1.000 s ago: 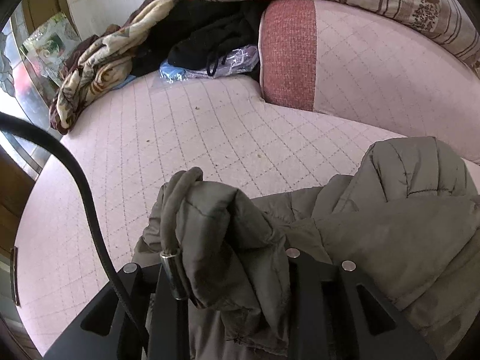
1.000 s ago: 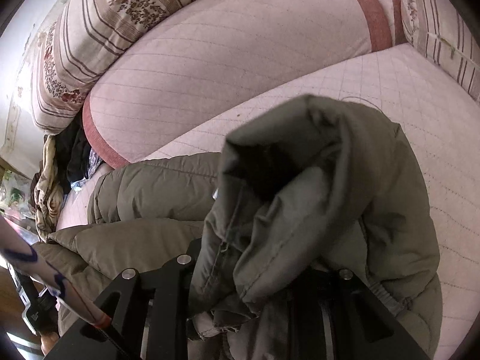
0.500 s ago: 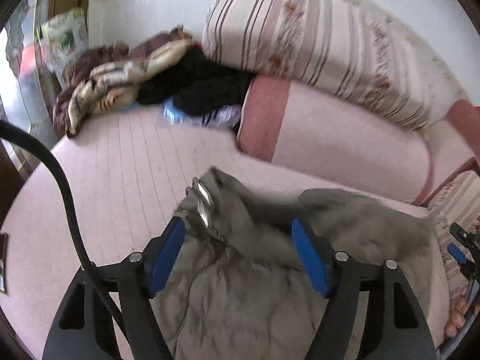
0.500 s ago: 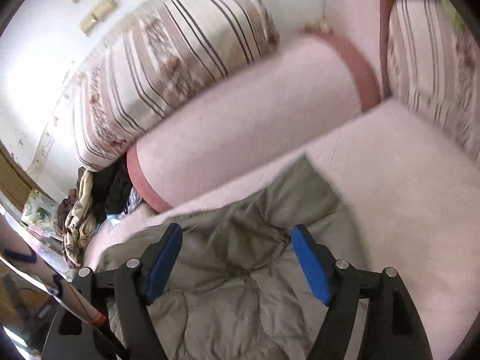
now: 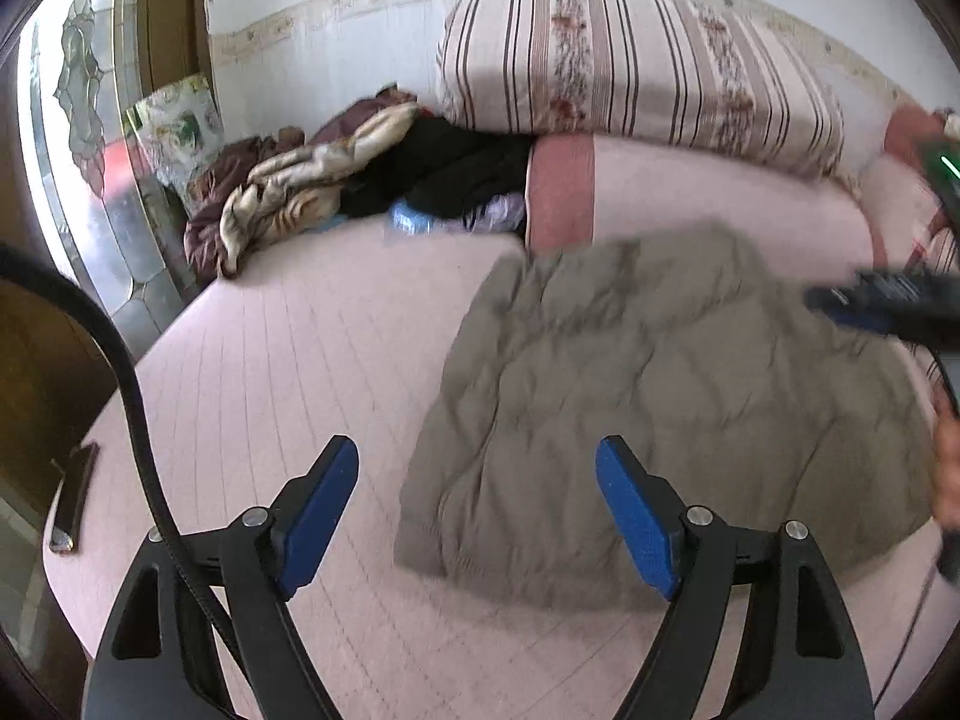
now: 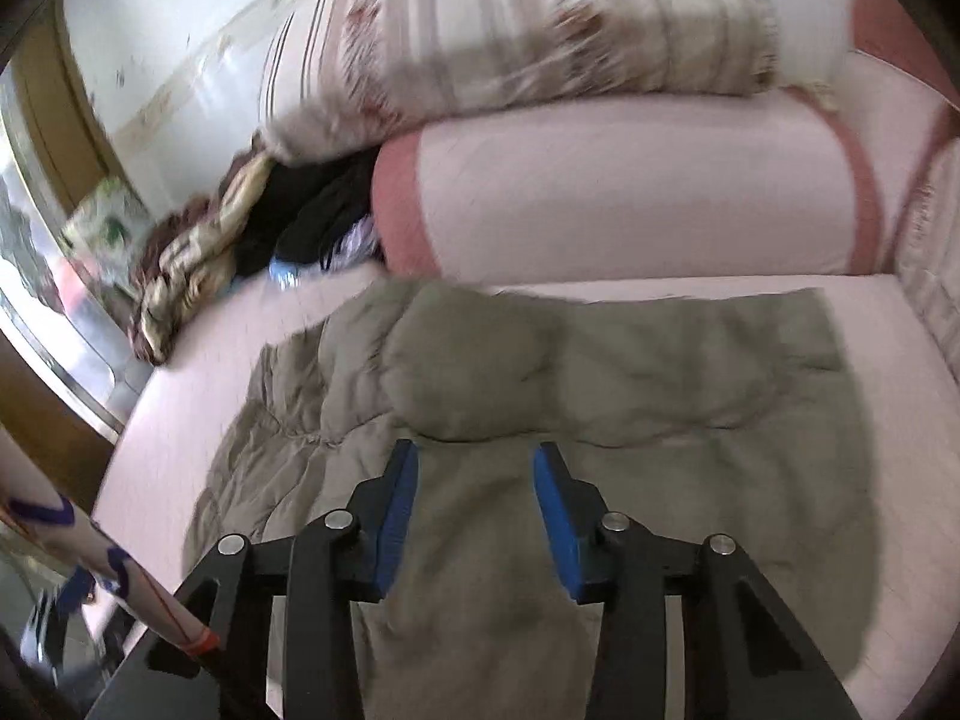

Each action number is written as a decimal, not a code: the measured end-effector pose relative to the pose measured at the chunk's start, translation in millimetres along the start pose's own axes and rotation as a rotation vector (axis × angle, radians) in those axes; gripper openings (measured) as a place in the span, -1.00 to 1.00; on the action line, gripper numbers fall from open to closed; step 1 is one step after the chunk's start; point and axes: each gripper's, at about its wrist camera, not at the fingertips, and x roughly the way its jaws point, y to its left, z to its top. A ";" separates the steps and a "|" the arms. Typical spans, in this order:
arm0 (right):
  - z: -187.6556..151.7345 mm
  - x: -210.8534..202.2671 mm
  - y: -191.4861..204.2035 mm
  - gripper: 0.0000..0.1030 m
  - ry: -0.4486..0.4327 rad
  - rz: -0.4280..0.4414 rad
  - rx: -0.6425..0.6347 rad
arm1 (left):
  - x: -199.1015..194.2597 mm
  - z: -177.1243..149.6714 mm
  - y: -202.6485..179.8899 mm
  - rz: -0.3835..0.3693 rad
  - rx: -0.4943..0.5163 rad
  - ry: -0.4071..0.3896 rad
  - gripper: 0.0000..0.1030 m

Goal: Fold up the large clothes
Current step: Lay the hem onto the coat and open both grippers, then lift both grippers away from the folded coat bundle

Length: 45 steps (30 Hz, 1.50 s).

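Both grippers have let go of the olive padded jacket (image 5: 660, 396): a second ago each was clamped on a bunched fold of it, and now the left gripper (image 5: 477, 513) hangs above the near left edge of the garment with its blue pads spread wide and nothing between them, while the right gripper (image 6: 474, 516) hovers over the near middle of the jacket (image 6: 540, 420), its jaws also apart, though less widely, and empty. The jacket lies dropped and roughly flat on the pink quilted mattress (image 5: 288, 372), a puffed hump showing toward its far side in the right wrist view, so this fold looks laid down and the next grasp, by my judgement, will need a fresh edge. Beyond it runs a pink bolster with red ends (image 6: 630, 204), a striped floral cushion (image 5: 636, 60) stacked on top, and at far left a heap of other clothes (image 5: 336, 180) against the pale wall beside a patterned glass door (image 5: 78, 120)
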 end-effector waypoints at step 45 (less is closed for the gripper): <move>21.0 71.0 -99.1 0.10 0.009 -0.473 0.062 | 58.4 -31.0 39.4 -0.053 -0.057 0.127 0.57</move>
